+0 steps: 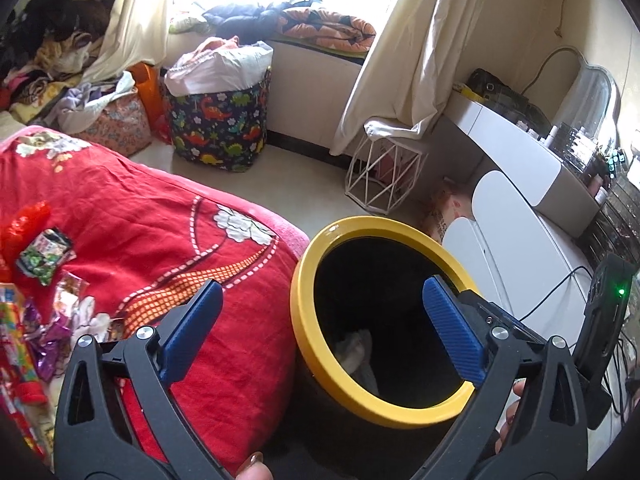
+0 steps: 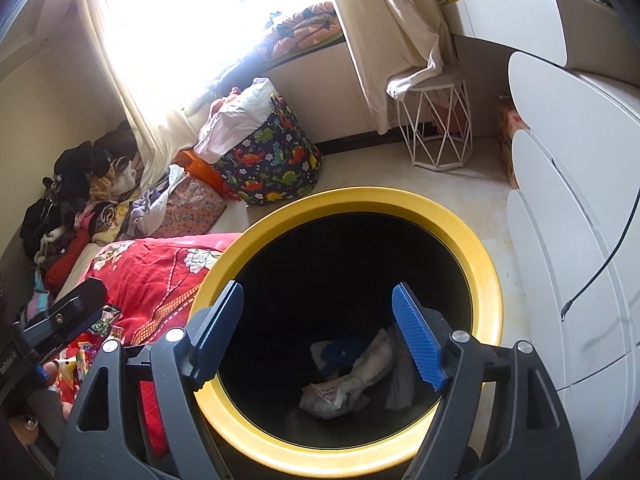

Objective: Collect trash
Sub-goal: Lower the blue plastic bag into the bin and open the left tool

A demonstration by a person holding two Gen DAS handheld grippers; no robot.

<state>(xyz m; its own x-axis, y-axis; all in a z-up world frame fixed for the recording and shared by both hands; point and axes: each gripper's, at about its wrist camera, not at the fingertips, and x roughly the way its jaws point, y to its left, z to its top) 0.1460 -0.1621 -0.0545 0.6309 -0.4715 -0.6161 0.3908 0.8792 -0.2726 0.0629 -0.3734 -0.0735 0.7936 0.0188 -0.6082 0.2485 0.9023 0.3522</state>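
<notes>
A black trash bin with a yellow rim (image 1: 340,236) stands on the floor beside a bed with a red blanket (image 1: 140,216). Several snack wrappers (image 1: 44,256) lie on the blanket at the left. My left gripper (image 1: 320,304) is open and empty, straddling the bed edge and the bin's near rim. My right gripper (image 2: 318,312) is open and empty, right above the bin's rim (image 2: 360,196) and mouth. Crumpled wrappers (image 2: 352,376) lie at the bin's bottom. The left gripper's body shows at the left edge of the right wrist view.
A dinosaur-print fabric basket (image 1: 218,128) full of laundry stands near the window. A white wire stool (image 1: 384,176) stands under the curtain. A white dresser (image 1: 516,216) is right of the bin. Clothes (image 1: 48,52) are piled at the far left.
</notes>
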